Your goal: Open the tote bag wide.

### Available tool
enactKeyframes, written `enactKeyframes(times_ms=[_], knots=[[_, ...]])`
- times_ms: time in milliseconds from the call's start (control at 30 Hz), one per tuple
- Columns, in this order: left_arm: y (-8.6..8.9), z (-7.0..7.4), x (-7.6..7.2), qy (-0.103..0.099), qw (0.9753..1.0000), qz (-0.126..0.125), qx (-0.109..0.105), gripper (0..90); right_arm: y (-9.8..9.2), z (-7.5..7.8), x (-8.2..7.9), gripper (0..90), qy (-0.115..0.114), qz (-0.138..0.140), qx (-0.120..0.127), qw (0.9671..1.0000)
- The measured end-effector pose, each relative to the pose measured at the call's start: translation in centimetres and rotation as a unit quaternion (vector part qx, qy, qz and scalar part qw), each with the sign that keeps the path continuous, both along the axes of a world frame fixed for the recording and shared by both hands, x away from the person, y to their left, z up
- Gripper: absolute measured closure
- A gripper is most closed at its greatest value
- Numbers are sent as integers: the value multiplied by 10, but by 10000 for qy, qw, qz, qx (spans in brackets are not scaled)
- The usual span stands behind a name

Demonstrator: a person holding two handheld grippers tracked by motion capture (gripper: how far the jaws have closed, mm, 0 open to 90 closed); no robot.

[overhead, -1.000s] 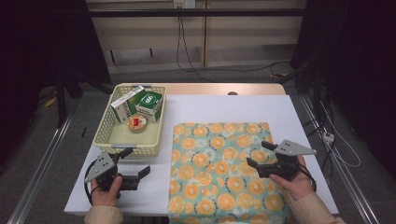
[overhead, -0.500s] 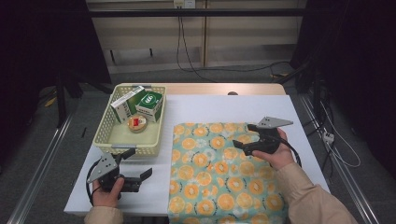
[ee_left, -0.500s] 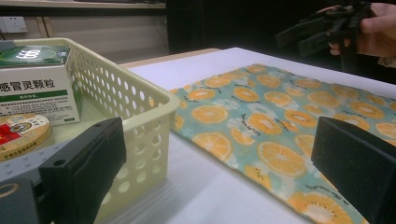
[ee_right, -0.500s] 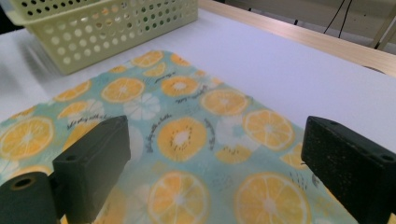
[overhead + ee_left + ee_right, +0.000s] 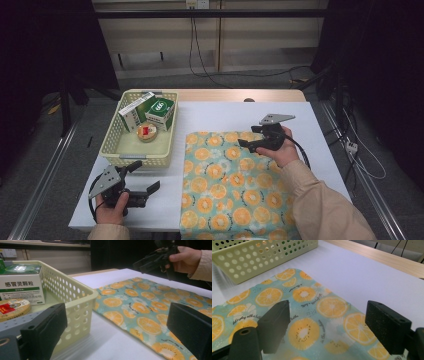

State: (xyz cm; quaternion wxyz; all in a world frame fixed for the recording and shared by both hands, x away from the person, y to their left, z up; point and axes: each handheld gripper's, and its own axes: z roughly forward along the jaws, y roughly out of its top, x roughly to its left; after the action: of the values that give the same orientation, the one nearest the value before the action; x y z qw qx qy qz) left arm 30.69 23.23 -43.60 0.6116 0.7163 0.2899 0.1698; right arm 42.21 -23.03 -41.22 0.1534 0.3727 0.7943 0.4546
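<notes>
Both tools gape: right tool (image 5: pixel 248 145) over cloth (image 5: pixel 235 185) seemingly lettered "let's play with a…", left tool (image 5: pixel 150 180) idle.

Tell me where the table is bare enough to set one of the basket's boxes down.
Bare white table lies beyond the orange-print cloth, between the basket and the table's far right corner. A narrower strip runs between basket and cloth. The near left corner is crowded by the left gripper; the right gripper hangs over the cloth's far edge. The basket holds two boxes and a round tin.

Dim surroundings, evenly lit table (image 5: pixel 220 117), near jaws softly blurred.
</notes>
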Motion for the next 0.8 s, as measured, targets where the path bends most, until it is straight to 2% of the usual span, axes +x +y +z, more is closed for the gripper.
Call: enactKeyframes(times_ms=[67,133,167,200,300,333,433,533,667,733,800], knots=[[-1,0,1,-11,10000,-38,17,28,2,0,3,211,8,23,-12,10000],[-1,0,2,-19,10000,-48,47,28,7,0,12,226,23,79,-177,9998],[-2,-1,2,9,10000,-54,-50,27,9,-2,16,239,33,90,-228,9997],[-2,-1,3,5,10000,-81,-44,27,11,-4,20,251,69,71,-257,9996],[-3,-1,5,-3,9999,-107,-80,27,18,-11,34,271,203,-3,-116,9997],[-3,-1,5,-3,9999,-107,-80,27,22,-14,38,274,242,9,-168,9996],[-3,0,6,2,9998,-138,-111,27,37,-21,53,290,308,175,-406,9985],[-3,-1,6,23,9998,-171,-112,27,54,-25,64,291,251,352,-328,9985],[-2,0,8,-1,9996,-214,-167,27,70,-39,77,288,401,468,-772,9951],[-2,0,8,-12,9996,-214,-206,27,72,-45,82,318,525,463,-696,9951],[-1,0,8,-13,9995,-240,-214,28,73,-50,85,344,654,498,-810,9933]])
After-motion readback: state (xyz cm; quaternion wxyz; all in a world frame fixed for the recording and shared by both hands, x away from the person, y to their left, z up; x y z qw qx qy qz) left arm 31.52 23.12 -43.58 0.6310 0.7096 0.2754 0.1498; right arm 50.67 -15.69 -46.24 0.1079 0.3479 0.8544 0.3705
